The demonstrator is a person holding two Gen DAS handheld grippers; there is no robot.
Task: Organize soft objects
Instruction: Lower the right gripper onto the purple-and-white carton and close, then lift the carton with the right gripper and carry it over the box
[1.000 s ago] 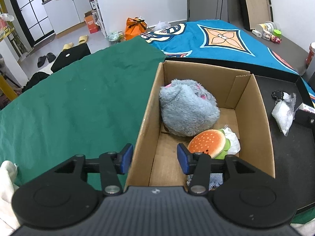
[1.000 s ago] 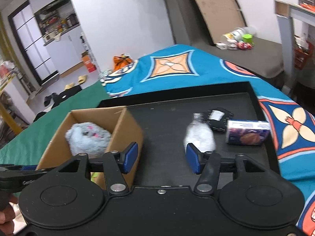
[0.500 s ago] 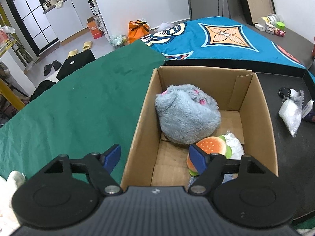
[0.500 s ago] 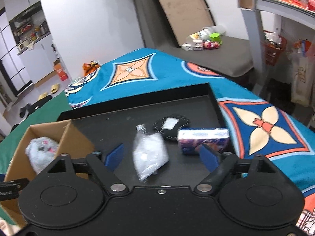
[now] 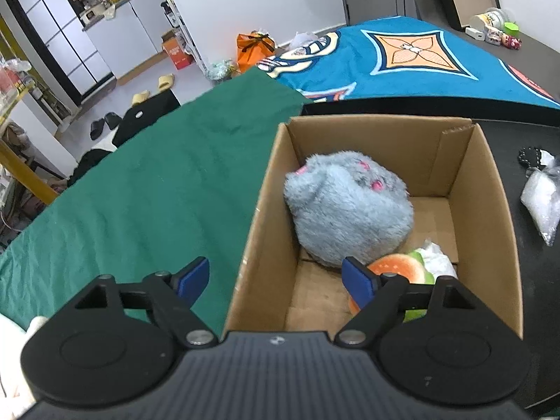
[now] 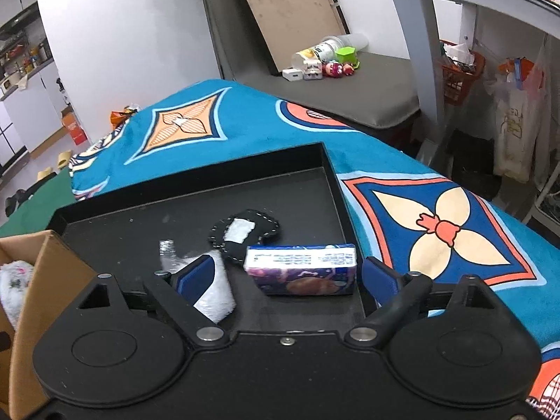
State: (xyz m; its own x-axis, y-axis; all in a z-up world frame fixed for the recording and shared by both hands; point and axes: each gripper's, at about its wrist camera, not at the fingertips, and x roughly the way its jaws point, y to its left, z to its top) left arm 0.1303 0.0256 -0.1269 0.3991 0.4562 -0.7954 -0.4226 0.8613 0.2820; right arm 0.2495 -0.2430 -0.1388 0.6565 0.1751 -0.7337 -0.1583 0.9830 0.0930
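Sorting soft things, midway: the right gripper [image 6: 287, 277], fingers spread wide and holding nothing, hangs over the near right corner of the black tray [image 6: 329, 164], lined up on the tissue pack [image 6: 301, 268] lying there. The pack sits between the two blue pads without touching either, so the step in hand looks like a reach for it. The next move, by that reading, calls for a short drop until the pads flank its long sides, then a gentle close; the pack is soft and will give, so a squeeze too hard would crush it, and the tray's right wall stands just beside the outer finger.

Just left of the pack lies a clear bag of white filling [image 6: 213, 290], partly behind the left pad, and behind both a small black felt piece [image 6: 245, 232] with a white patch. All three rest on the tray floor, near one another.

The left gripper [image 5: 275, 278] is likewise wide apart and empty, poised over the near left rim of the cardboard box [image 5: 490, 189], one finger outside over the green cloth [image 5: 157, 182], the other inside. The box, at the tray's left end, already holds a grey plush [image 5: 346, 206] against its left wall, a burger toy [image 5: 402, 273] at the near right, and something white tucked beside the burger; what that is cannot be told.
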